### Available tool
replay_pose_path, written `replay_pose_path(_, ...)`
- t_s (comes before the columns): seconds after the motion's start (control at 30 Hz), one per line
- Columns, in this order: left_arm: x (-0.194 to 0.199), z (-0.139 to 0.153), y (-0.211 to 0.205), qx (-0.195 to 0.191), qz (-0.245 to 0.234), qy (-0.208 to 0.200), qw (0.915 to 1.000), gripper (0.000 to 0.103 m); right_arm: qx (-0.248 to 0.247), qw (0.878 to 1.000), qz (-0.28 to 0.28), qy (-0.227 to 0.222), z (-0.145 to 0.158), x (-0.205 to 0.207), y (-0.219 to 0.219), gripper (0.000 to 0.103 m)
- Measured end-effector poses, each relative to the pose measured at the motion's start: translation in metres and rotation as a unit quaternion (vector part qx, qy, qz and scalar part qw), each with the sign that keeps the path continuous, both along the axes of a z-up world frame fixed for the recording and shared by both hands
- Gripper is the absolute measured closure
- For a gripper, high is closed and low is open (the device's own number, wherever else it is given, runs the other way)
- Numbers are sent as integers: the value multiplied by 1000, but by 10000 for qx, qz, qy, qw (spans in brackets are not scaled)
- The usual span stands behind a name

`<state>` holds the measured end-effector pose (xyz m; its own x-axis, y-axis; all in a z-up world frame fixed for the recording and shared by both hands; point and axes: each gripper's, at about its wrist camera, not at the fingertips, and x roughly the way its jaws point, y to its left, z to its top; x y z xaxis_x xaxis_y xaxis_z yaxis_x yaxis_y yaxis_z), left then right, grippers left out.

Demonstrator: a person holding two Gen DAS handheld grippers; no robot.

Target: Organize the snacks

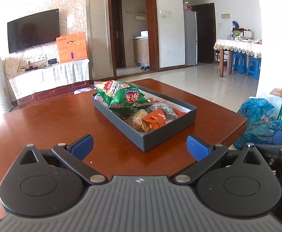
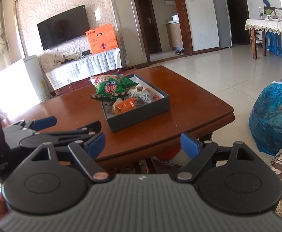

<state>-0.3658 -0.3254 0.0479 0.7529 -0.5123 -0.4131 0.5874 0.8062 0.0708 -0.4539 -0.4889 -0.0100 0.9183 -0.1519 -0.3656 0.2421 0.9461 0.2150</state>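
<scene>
- Snack bags (image 1: 121, 96): two green-and-red crinkled bags, piled at the far end of my box, the top one printed side up and rising above the rim.
- Small wrapped snacks (image 1: 156, 119): orange foil packets, one pale yellow pastry in clear wrap and a grey printed packet at the near end of the box; exact count I cannot tell.
- Box (image 1: 168, 135): one, shallow, dark grey with a white lining, open-topped, on the middle of the table, turned at an angle to its edges.
- Table (image 1: 44, 119): one, reddish-brown, glossy, otherwise bare.
- My left gripper (image 1: 140, 147): blue-padded fingers (image 1: 83, 147) spread wide, holding nothing, above the near table edge, short of the box.
- My right gripper (image 2: 142, 145): fingers spread wide, empty, off the near table edge, beside the left one.
</scene>
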Motion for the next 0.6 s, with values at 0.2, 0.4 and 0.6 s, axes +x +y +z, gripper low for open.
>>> replay_pose_path(0.2, 0, 4, 4, -97, -112, 164, 9998, 0, -14, 10000, 39, 71, -1, 1, 2, 17)
replay_pose_path(0.4, 2, 5, 3, -34, -162, 216, 9996, 0, -27, 9999, 64, 77, -2, 0, 2, 17)
replay_pose_path(0.6, 1, 5, 4, -23, -141, 196, 9997, 0, -4, 9999, 100, 126, -1, 1, 0, 17)
